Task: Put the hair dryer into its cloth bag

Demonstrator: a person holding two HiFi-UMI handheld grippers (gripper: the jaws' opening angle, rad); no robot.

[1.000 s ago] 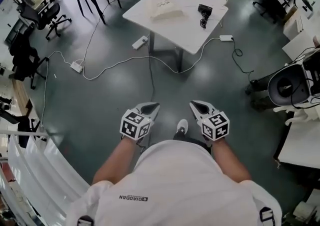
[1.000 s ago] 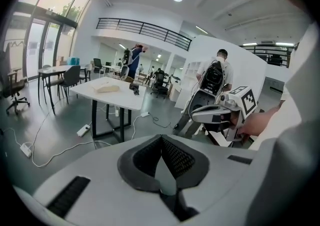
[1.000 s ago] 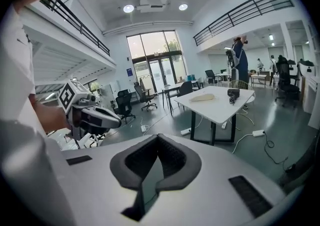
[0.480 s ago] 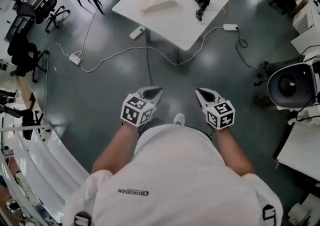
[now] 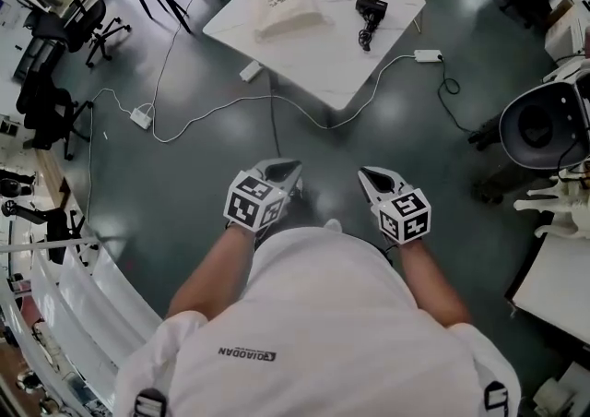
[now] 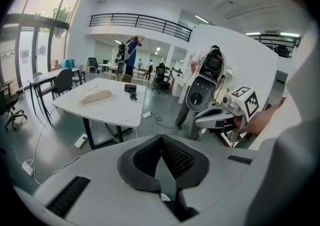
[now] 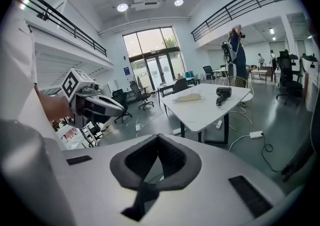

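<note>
Small black hair dryer (image 5: pixel 371 7), cord bunched beside it, lying on white worktop (image 5: pixel 323 60), near flat cream cloth bag (image 5: pixel 289 11). Left tongs (image 5: pixel 284 169) and right tongs (image 5: pixel 371 175) both pinched together, empty, well apart from worktop.

The table (image 5: pixel 323 55) stands ahead of me. On it the cloth bag (image 5: pixel 288 11) lies to the left and the hair dryer (image 5: pixel 371 9) to the right, well apart. My left gripper (image 5: pixel 286 168) and right gripper (image 5: pixel 369 175) hang side by side, short of the table.
</note>
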